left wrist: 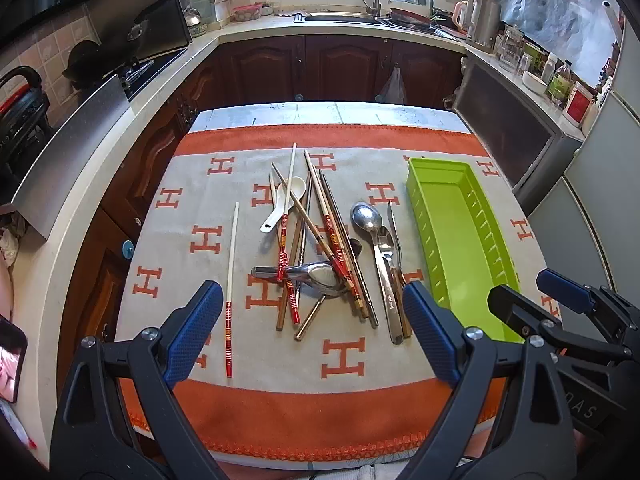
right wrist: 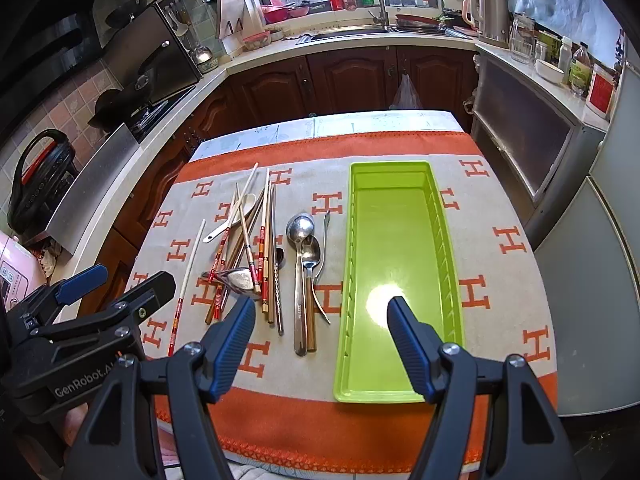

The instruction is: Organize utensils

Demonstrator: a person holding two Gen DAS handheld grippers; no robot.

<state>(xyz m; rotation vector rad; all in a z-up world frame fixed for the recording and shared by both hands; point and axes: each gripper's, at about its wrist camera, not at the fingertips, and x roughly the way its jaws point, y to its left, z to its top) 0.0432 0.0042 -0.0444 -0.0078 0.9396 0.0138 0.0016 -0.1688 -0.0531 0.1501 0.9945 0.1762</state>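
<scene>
A pile of chopsticks (left wrist: 320,236) (right wrist: 256,248), a white ceramic spoon (left wrist: 286,200) (right wrist: 234,216) and metal spoons (left wrist: 370,220) (right wrist: 300,232) lies on the orange and grey cloth. One white chopstick (left wrist: 231,288) (right wrist: 188,276) lies apart on the left. An empty green tray (left wrist: 460,240) (right wrist: 396,272) stands to the right of the pile. My left gripper (left wrist: 312,328) is open above the near side of the pile. My right gripper (right wrist: 320,344) is open above the tray's near left part. Both are empty.
The cloth (left wrist: 280,412) covers a small table (right wrist: 360,120) in a kitchen. Counters with a stove (left wrist: 132,72), a sink (left wrist: 360,16) and bottles run around it. A grey cabinet (right wrist: 520,128) and fridge stand at the right.
</scene>
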